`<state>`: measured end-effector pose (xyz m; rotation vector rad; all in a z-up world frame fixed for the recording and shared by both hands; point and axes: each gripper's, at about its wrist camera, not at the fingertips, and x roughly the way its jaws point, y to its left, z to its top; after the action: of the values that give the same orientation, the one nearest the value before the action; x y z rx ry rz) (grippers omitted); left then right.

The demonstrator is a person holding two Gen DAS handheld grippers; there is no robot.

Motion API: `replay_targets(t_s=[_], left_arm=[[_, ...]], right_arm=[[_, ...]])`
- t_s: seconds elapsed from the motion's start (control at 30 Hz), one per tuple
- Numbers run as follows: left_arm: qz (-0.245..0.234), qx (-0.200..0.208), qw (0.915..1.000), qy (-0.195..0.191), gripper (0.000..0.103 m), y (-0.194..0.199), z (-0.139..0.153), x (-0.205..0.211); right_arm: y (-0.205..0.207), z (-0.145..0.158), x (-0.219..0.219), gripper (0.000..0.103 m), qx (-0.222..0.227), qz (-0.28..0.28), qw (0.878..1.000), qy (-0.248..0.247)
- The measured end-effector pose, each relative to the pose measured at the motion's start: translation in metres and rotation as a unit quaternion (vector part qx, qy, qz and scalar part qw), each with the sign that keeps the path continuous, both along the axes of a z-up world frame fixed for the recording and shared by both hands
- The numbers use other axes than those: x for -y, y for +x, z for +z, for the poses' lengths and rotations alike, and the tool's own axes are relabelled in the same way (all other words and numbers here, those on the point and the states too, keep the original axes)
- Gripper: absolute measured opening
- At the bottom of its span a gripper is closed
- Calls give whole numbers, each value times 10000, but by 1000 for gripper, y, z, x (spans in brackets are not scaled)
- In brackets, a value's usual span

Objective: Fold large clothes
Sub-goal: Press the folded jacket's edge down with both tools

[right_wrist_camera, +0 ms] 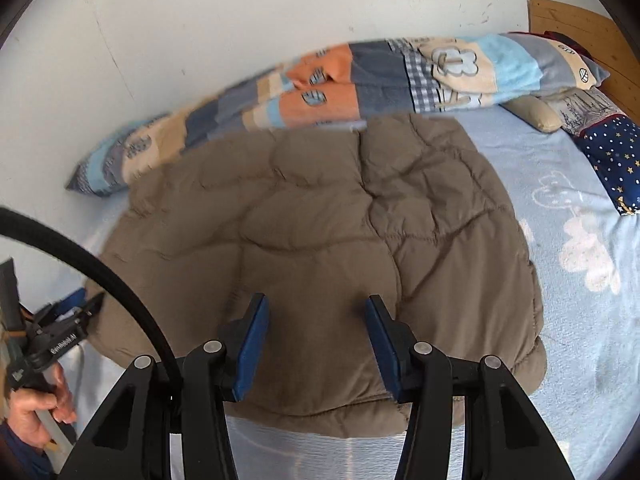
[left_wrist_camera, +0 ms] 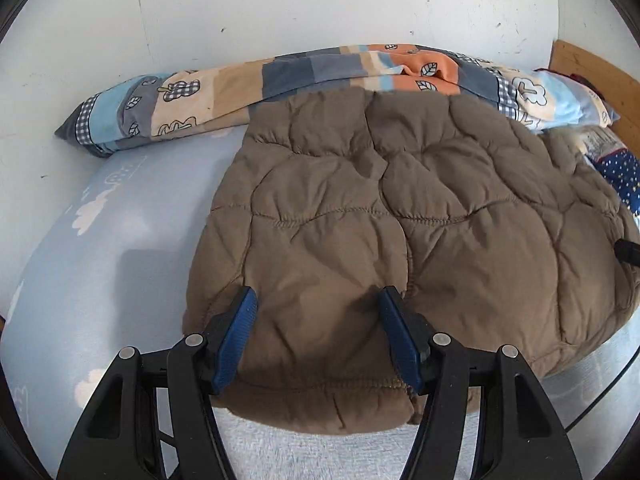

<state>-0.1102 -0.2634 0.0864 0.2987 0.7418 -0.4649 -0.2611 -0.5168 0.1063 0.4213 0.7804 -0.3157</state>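
both wrist cameras look steeply down along their fingers, close above the brown quilted jacket [left_wrist_camera: 400,216] on the bed [left_wrist_camera: 120,240]; both share the patchwork blanket [right_wrist_camera: 360,80] beyond.

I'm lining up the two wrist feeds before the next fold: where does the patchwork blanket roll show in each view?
Left wrist view: the patchwork blanket roll arcs across the upper middle, along the white wall, just behind the brown quilted jacket.
Right wrist view: the roll runs from lower left to upper right above the jacket.
Shared landmark: the roll's orange patch with leaf prints.
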Motion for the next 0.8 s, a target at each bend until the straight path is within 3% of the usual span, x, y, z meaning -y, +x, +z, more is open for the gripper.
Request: replay_targets(t_s=[0.13, 0.33, 0.8], left_arm=[[-55, -35, 9998, 190, 64, 1, -11, 5], [-122, 69, 9990, 413, 64, 1, -21, 13], [-80, 206, 9986, 489, 64, -4, -23, 16]], right_arm=[[11, -23, 2, 56, -333, 24, 9994, 61], [17, -32, 2, 58, -520, 21, 9986, 42], [18, -34, 4, 58, -559, 87, 9984, 42]])
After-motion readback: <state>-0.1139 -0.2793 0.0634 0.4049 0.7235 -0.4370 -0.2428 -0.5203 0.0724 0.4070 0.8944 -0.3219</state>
